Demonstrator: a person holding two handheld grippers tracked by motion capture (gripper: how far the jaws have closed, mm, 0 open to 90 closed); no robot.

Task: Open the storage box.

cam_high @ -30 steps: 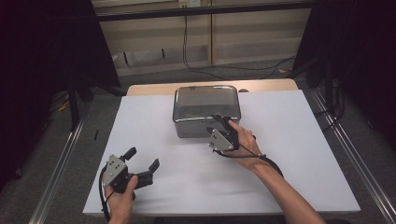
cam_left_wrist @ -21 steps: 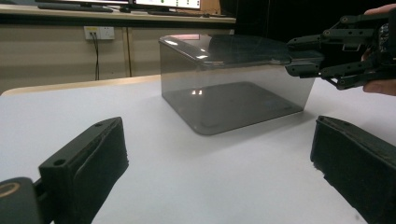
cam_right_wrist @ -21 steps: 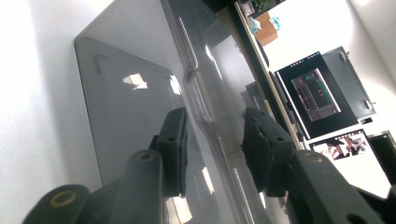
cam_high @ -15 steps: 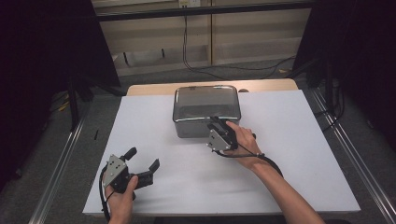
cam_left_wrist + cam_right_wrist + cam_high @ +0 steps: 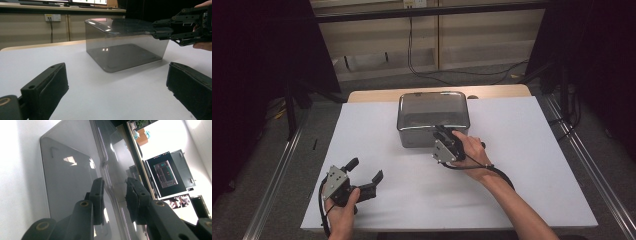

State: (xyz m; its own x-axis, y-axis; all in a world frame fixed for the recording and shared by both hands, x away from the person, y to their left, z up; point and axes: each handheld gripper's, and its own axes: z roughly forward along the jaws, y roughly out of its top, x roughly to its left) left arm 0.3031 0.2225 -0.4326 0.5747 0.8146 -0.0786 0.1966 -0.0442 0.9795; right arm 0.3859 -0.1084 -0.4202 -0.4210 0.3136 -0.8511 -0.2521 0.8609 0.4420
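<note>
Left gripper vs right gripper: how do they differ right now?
The left gripper has its jaws wide open with nothing between them; the right gripper has just been closing its jaws on the clear box's near edge. Left is low near the table's front, right is raised at the box. Both are hand-held.

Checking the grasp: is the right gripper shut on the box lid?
Shut. The right gripper has just been closing, and its jaws pinch the edge of the lid on the clear box.
</note>
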